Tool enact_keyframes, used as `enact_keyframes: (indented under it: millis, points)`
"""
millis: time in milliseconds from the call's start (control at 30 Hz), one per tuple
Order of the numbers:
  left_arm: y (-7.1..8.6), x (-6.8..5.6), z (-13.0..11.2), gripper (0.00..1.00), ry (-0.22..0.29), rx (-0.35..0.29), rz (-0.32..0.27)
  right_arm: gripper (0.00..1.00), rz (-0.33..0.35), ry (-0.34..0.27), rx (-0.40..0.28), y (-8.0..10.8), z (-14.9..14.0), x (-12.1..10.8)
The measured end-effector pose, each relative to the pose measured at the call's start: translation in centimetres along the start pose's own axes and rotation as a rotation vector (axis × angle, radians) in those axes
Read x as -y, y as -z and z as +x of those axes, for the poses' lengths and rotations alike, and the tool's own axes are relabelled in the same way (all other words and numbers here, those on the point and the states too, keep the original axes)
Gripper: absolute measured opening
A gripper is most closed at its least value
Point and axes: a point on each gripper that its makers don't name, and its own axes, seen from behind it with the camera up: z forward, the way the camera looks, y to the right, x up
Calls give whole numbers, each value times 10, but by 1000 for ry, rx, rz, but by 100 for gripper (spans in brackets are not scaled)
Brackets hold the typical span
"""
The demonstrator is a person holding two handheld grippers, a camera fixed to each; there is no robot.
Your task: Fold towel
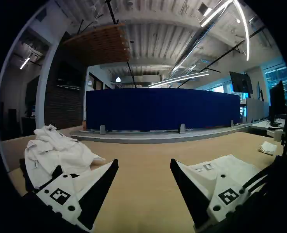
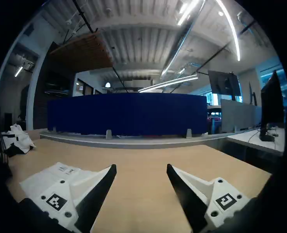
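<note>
A crumpled pile of white towels lies on the wooden table, just beyond the left finger of my left gripper, which is open and holds nothing. A flat, folded white towel with small tags lies behind that gripper's right finger. In the right gripper view the same folded towel sits under the left finger of my right gripper, also open with nothing between its fingers. The crumpled pile appears far off at the left edge.
A long blue partition on a grey base runs across the back of the table. A small folded white cloth lies at the far right. Monitors stand on a neighbouring desk to the right.
</note>
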Motion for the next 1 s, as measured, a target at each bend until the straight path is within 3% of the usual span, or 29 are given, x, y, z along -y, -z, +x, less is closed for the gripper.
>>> enact_keyframes:
  millis: [1000]
  points:
    - [2, -1, 1, 99, 1, 0, -2, 100, 0, 1, 1, 1, 1, 0]
